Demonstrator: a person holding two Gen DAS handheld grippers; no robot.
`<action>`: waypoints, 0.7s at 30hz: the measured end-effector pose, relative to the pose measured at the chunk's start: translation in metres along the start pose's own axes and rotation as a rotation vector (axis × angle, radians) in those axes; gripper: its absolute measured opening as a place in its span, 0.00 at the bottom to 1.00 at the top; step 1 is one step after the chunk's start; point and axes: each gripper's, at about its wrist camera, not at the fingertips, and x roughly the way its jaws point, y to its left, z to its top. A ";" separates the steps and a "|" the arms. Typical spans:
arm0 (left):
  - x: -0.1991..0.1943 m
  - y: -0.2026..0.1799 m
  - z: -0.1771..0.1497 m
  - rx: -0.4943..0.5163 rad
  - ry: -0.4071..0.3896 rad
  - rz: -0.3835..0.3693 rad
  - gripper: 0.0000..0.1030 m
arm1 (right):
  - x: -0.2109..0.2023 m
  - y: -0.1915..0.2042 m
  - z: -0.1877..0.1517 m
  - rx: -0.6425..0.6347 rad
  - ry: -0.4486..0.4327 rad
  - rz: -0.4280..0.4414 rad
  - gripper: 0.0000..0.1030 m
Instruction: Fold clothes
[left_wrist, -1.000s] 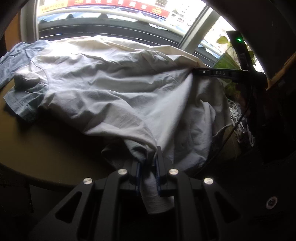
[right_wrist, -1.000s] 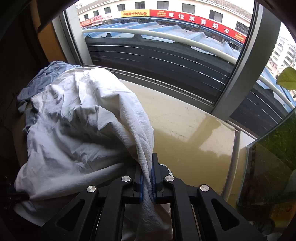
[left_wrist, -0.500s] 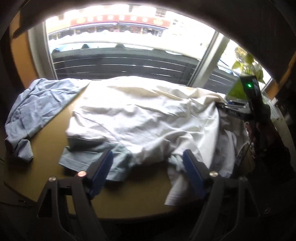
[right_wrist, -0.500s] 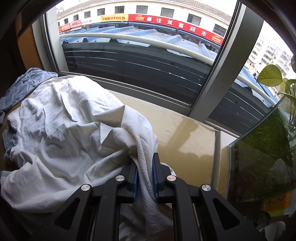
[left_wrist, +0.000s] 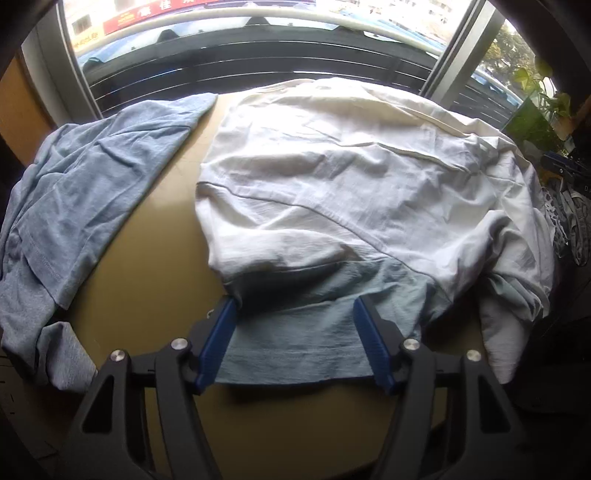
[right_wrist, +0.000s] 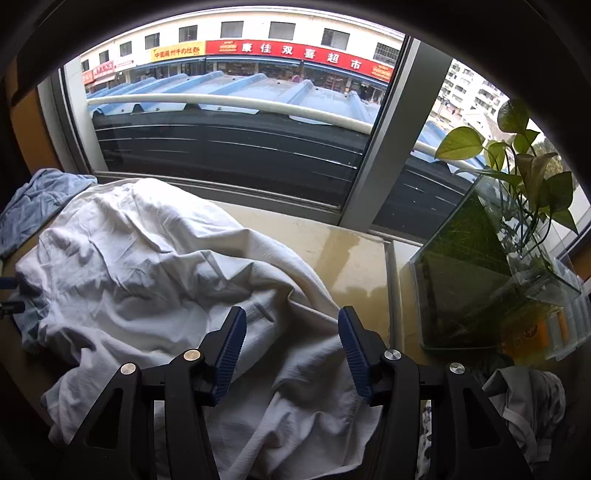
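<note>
Lying rumpled across the middle of the tan bench (left_wrist: 155, 295), the white shirt (left_wrist: 351, 177) has its grey-blue sleeve (left_wrist: 306, 325) at lower centre between the spread pads of the left tool (left_wrist: 295, 321), whose jaws have just been narrowing without pinching it. The right tool (right_wrist: 291, 332) has just been opening and hangs over the shirt's edge, gripping nothing. A blue shirt (left_wrist: 85, 192) lies at left, a plant tank (right_wrist: 480, 280) at right.
</note>
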 end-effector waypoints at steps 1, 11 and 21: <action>0.006 -0.006 0.001 0.061 0.015 0.036 0.35 | -0.006 0.002 -0.006 0.008 0.004 0.043 0.51; 0.080 -0.028 0.074 0.585 -0.022 0.708 0.05 | 0.007 0.055 -0.042 -0.044 0.104 0.291 0.51; 0.072 -0.015 0.131 0.451 -0.089 0.668 0.05 | 0.036 0.180 -0.059 -0.232 0.209 0.366 0.67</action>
